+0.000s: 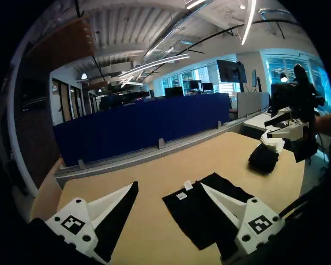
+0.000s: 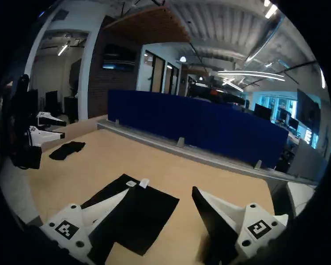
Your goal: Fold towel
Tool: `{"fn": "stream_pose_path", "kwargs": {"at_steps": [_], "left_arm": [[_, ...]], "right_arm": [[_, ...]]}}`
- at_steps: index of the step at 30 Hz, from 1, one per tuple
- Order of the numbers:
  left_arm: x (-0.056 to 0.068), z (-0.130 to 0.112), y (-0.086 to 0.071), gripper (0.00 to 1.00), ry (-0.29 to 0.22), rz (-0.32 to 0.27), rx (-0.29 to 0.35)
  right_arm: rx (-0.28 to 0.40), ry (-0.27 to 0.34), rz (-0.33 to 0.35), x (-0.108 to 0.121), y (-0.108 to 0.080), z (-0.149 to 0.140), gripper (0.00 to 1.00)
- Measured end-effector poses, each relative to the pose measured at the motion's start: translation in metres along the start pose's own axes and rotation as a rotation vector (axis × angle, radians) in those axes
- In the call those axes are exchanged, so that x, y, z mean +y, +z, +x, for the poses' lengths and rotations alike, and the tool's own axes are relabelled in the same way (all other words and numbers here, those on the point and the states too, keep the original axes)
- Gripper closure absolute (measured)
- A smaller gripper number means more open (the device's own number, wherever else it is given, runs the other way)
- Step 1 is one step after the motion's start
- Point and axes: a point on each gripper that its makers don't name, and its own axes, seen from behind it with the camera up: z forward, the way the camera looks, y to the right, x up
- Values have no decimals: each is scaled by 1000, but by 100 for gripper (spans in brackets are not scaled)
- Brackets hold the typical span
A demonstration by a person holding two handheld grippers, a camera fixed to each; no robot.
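A black towel lies flat on the light wooden table, with small white tags near its far edge. In the left gripper view my left gripper hovers open just above it, and the right finger is over the cloth. In the right gripper view the same flat towel lies under my right gripper, which is also open, with its left finger over the cloth. Neither gripper holds anything.
A crumpled black cloth lies at the table's far right, below another gripper held farther off. In the right gripper view a similar cloth and gripper are at the left. A blue divider runs along the table's back edge.
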Motion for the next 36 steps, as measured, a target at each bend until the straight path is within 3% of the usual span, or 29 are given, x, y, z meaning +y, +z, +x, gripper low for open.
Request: {"fn": "stream_pose_path", "kwargs": {"at_steps": [15, 28, 36], "left_arm": [[32, -76, 16, 6, 33, -62, -107], [63, -167, 27, 6, 63, -159, -283], [79, -208, 28, 6, 64, -213, -372]], "right_arm": [[-126, -27, 53, -17, 20, -80, 0], [-253, -31, 110, -39, 37, -166, 0], [-319, -38, 138, -51, 39, -209, 0]]}}
